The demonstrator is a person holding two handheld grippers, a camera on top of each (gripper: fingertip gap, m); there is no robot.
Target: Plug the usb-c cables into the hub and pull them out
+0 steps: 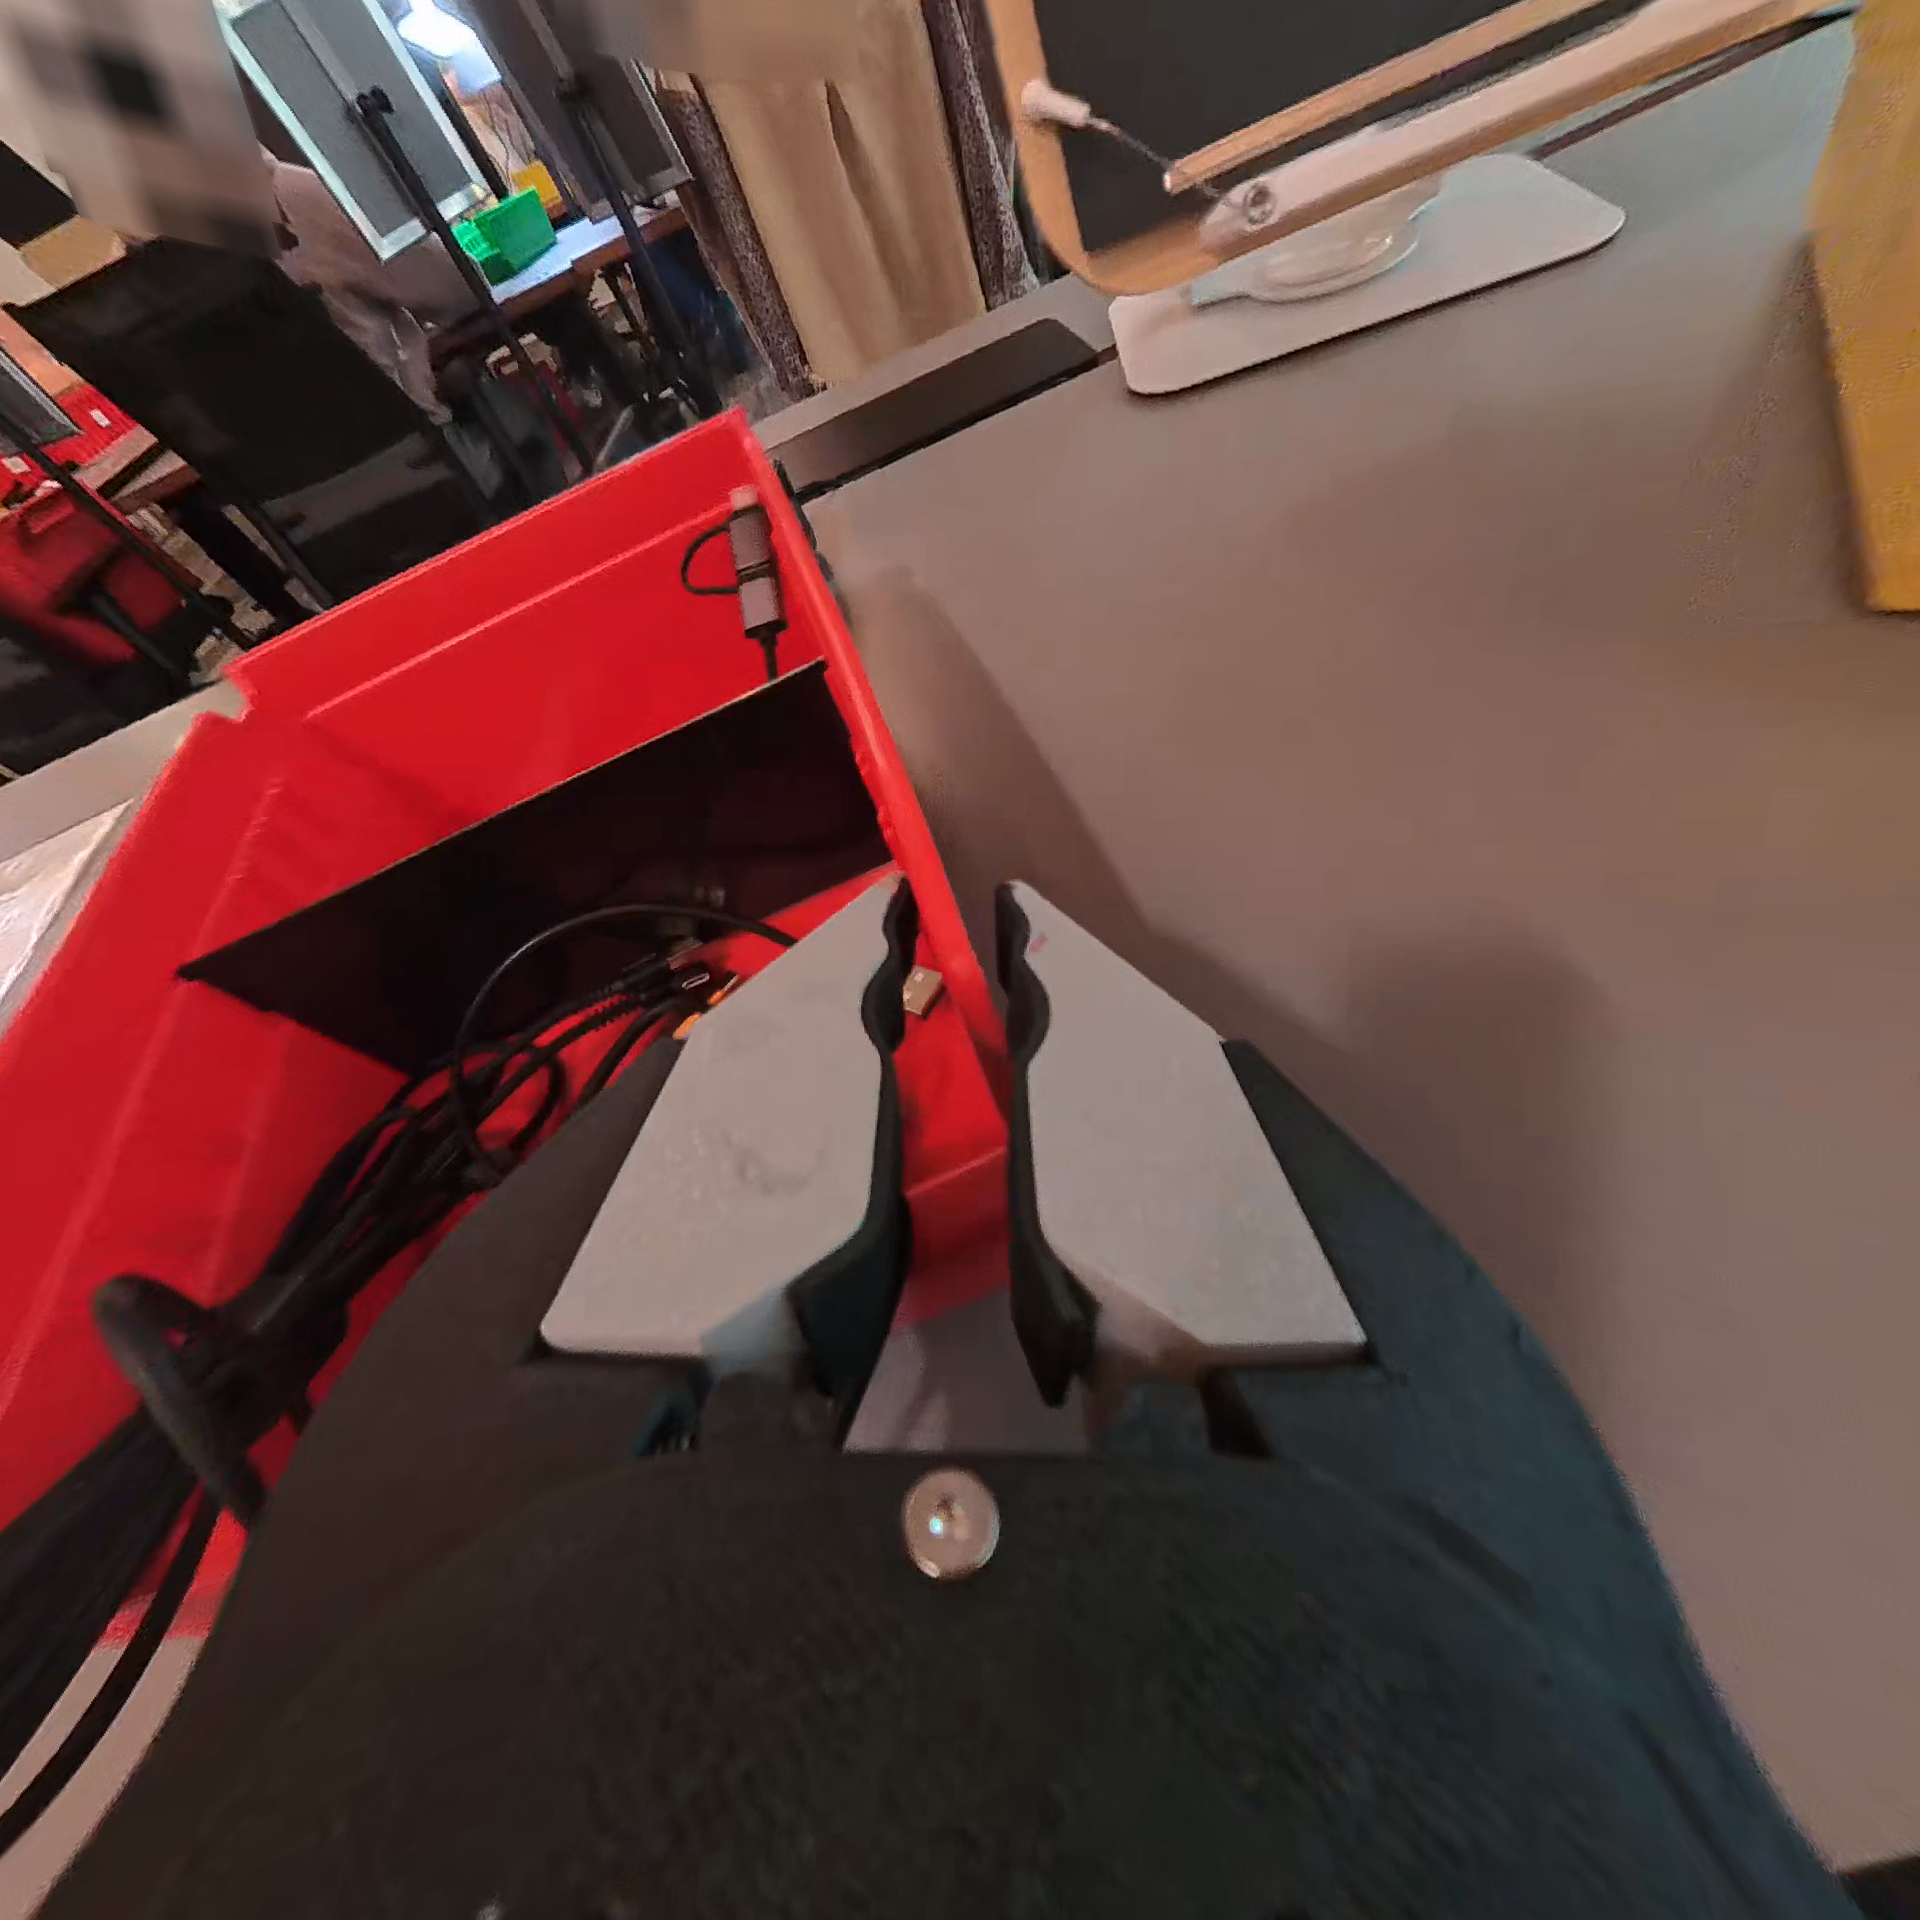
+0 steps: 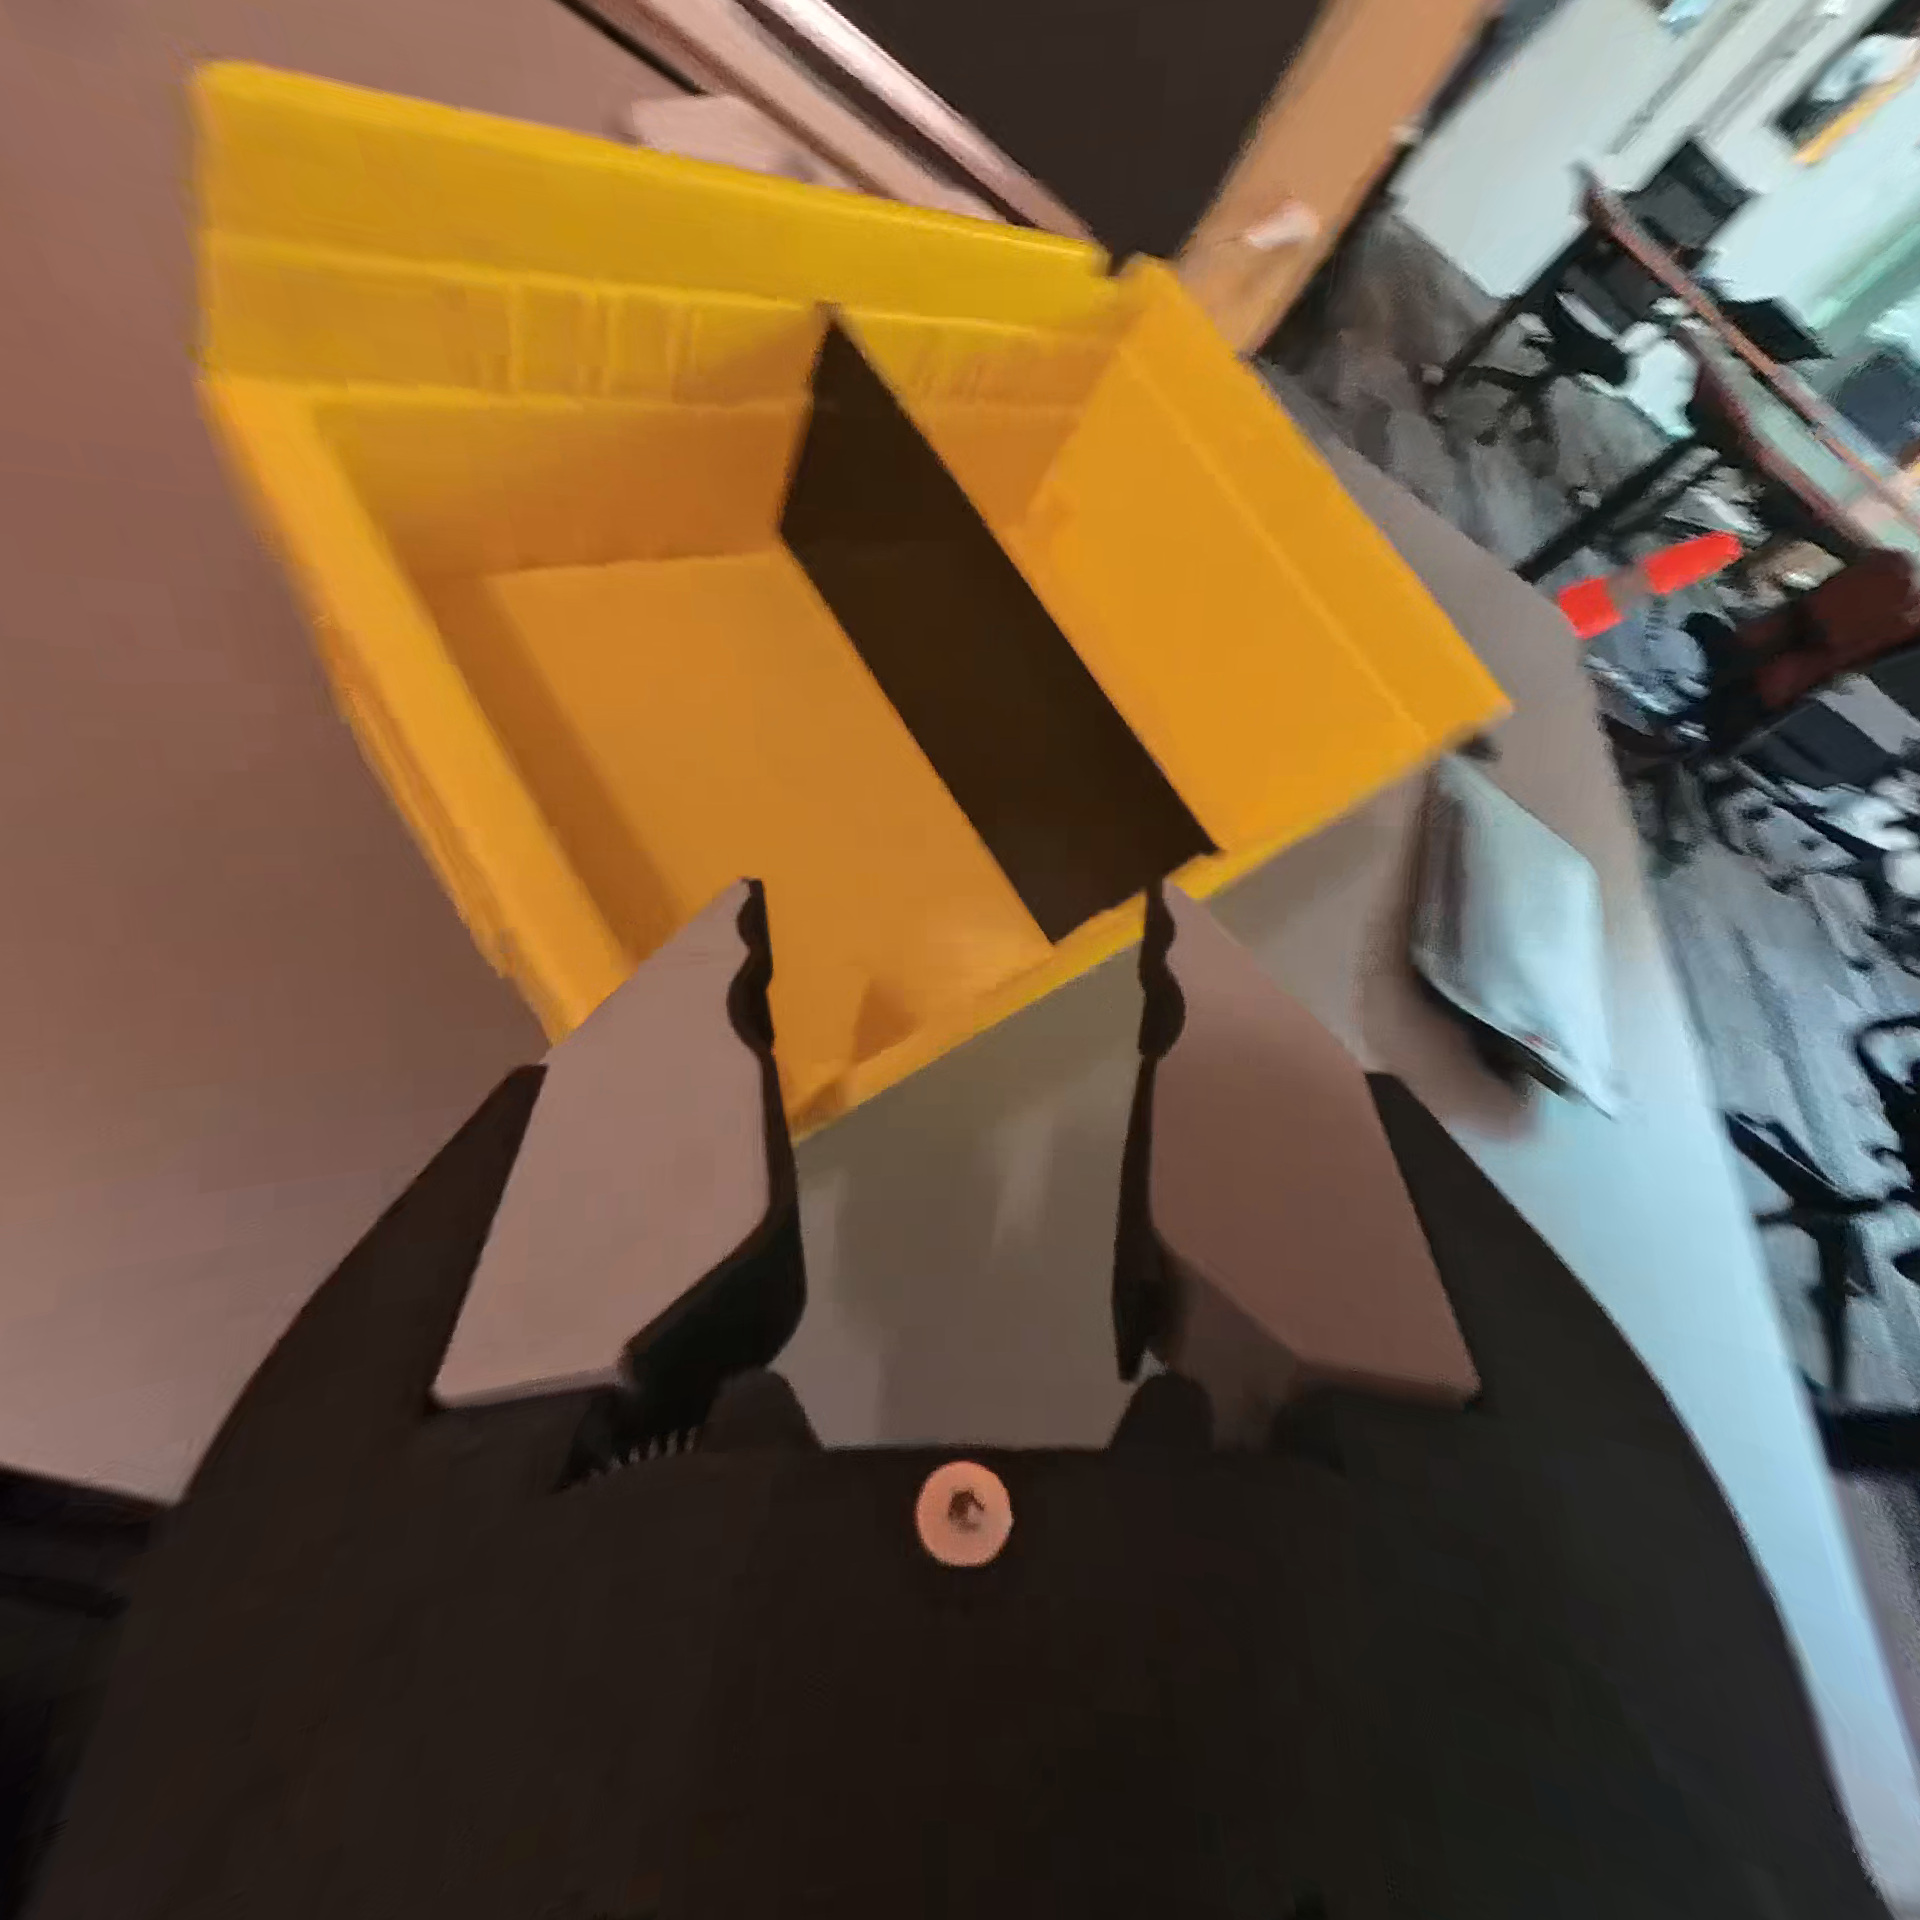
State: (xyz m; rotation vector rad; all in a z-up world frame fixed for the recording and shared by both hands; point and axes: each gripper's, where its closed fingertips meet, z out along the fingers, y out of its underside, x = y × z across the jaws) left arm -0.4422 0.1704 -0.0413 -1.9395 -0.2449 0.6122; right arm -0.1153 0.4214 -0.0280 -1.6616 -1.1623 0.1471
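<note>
Left gripper (image 1: 951,914): fingers slightly parted, empty, over the red bin's (image 1: 499,665) right wall; black cables (image 1: 499,1049) lower left of fingertips. Right gripper (image 2: 951,914): spread, empty, before yellow bin (image 2: 1247,582).

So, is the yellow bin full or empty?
Empty, as far as visible: the yellow bin shows bare floor beside its black divider. The right compartment's floor is hidden.

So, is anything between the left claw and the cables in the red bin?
Partly: the left claw sits above the red bin's right wall, but no visible object covers the cables.
</note>
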